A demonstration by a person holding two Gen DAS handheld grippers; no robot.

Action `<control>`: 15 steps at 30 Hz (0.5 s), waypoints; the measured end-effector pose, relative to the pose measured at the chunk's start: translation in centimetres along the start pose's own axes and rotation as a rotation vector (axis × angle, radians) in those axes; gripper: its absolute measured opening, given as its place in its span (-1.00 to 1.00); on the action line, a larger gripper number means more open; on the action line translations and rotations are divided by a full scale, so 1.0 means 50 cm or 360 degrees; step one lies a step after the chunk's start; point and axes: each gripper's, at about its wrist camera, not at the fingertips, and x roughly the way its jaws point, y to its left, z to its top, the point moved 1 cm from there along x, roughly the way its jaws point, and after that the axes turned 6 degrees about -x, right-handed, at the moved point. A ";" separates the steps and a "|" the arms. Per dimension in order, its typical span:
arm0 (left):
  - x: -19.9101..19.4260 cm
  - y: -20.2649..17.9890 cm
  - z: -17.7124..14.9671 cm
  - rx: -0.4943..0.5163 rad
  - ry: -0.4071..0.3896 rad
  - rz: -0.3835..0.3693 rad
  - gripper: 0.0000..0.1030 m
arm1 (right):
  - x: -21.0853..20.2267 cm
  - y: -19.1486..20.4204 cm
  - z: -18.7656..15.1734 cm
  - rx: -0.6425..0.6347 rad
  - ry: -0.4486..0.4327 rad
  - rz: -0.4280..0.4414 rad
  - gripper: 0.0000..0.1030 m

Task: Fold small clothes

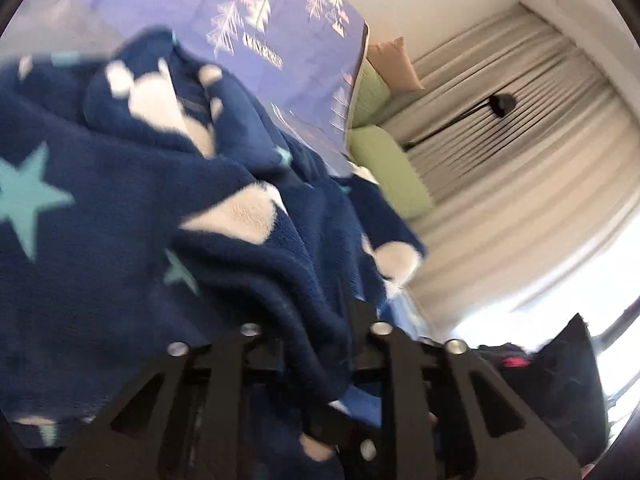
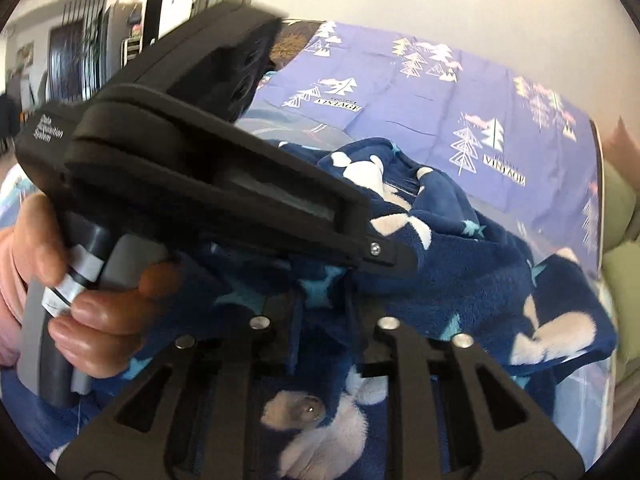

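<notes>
A small navy fleece garment (image 1: 120,208) with white shapes and teal stars hangs bunched above the purple bed sheet (image 1: 280,4). My left gripper (image 1: 316,344) is shut on a fold of it, and cloth drapes over the fingers. In the right wrist view the same garment (image 2: 460,248) fills the middle. My right gripper (image 2: 324,332) is shut on its fabric close to the camera. The left gripper's black body (image 2: 192,152), held by a hand (image 2: 92,320), crosses the upper left and reaches into the cloth.
The purple sheet (image 2: 420,92) with white tree prints covers the bed. Green cushions (image 1: 384,168) and a tan pillow (image 1: 394,62) lie past its edge, with grey curtains (image 1: 520,152) behind. A dark bag (image 1: 556,380) sits low right.
</notes>
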 end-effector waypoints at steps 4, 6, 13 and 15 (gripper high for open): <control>-0.059 -0.026 0.020 0.0084 -0.0192 0.0079 -0.79 | -0.049 -0.018 -0.004 0.0046 -0.0081 0.0016 -0.10; -0.116 -0.034 0.036 0.0114 -0.0317 0.0108 -0.79 | -0.080 -0.047 -0.010 0.0097 -0.0117 -0.0021 -0.07; -0.259 -0.020 0.062 0.0137 -0.0535 0.0299 -0.79 | -0.083 -0.233 -0.101 0.0606 0.0107 -0.0155 -0.20; -0.269 -0.015 0.066 0.0134 -0.0539 0.0354 -0.79 | -0.065 -0.280 -0.140 0.0786 0.0209 -0.0162 -0.32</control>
